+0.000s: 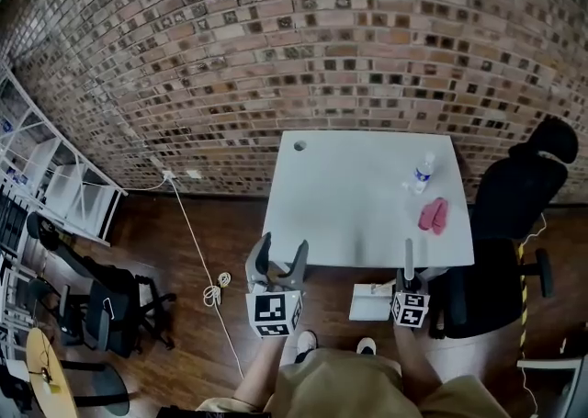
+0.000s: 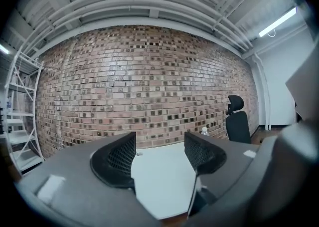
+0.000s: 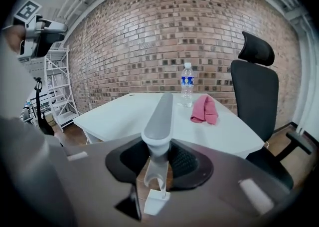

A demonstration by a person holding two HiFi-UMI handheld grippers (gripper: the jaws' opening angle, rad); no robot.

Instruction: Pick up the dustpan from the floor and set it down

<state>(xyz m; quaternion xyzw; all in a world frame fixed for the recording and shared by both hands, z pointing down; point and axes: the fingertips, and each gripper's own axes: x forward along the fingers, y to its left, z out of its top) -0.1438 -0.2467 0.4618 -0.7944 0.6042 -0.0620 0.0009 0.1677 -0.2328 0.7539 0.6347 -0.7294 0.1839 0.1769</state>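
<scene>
The dustpan (image 1: 370,302) is white with a long grey handle; its pan hangs just above the wooden floor in front of the table. My right gripper (image 1: 409,269) is shut on the handle. In the right gripper view the grey handle (image 3: 160,113) rises between the two black pads (image 3: 187,163), and the white pan shows small below them. My left gripper (image 1: 281,253) is at the table's near edge, open and empty. In the left gripper view its jaws stand apart with only the white table top (image 2: 159,171) between them.
A white table (image 1: 358,196) stands against the brick wall, with a water bottle (image 1: 423,173) and a pink cloth (image 1: 433,215) on it. A black office chair (image 1: 514,223) is at its right. A white cable (image 1: 197,251) crosses the floor. Shelving (image 1: 55,177) and dark seats (image 1: 110,301) are at left.
</scene>
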